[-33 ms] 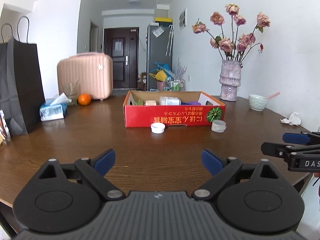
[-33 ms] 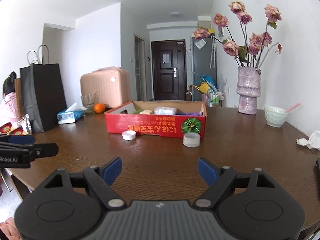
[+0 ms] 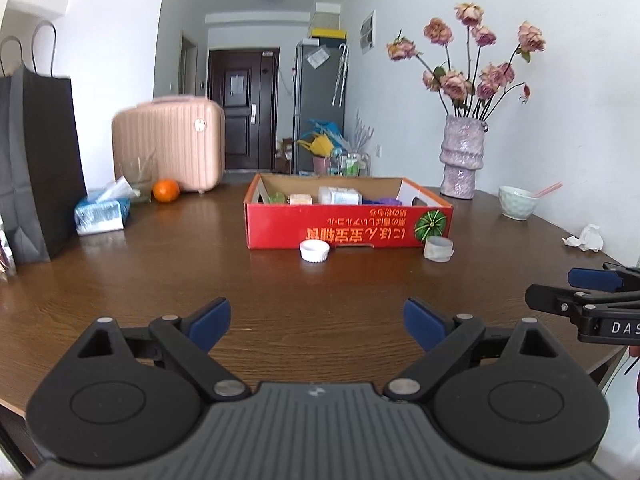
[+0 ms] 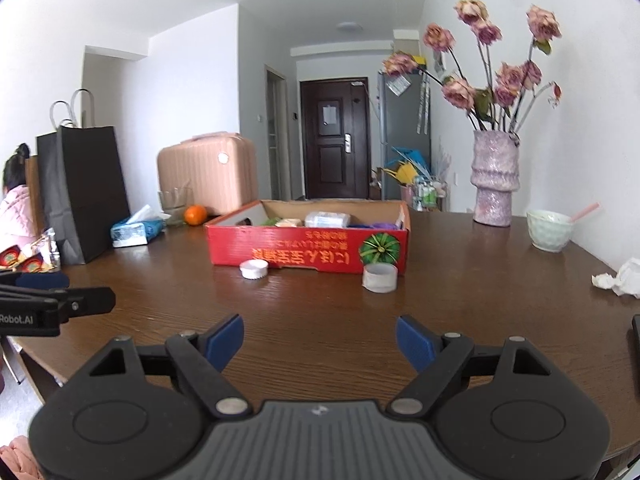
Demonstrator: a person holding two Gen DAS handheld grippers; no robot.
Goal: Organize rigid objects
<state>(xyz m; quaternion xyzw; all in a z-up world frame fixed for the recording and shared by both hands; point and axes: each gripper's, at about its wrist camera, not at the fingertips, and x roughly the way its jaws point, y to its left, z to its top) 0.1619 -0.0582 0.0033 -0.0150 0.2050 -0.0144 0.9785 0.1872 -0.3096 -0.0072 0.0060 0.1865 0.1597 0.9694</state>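
Two claws are in my views, and both hang above the near edge of the brown desk (image 3: 200, 260) with nothing between their blue pads. My left claw (image 3: 316, 320) stands wide apart; my right claw (image 4: 320, 338) also stands apart, a little less wide. In the left view I see the right claw at the far right edge, level with mine, and in the right view the left claw (image 4: 60, 300) shows at the far left edge.

Straight ahead of both claws, well apart from them, sits the red cardboard box (image 3: 348, 224) with several small items inside, among them a white bottle (image 3: 340, 195) lying on its side. Touching or just beside its front wall are a white ribbed cap (image 3: 315, 251), ahead of the left claw, and a short pale ring, maybe a tape roll (image 4: 380, 278), ahead and a little right of the right claw.

Further left of the box lie a tissue pack (image 3: 103, 216) and an orange (image 3: 165, 191). Right of the box stand a vase (image 4: 495, 184) and a pale bowl (image 4: 548, 230).
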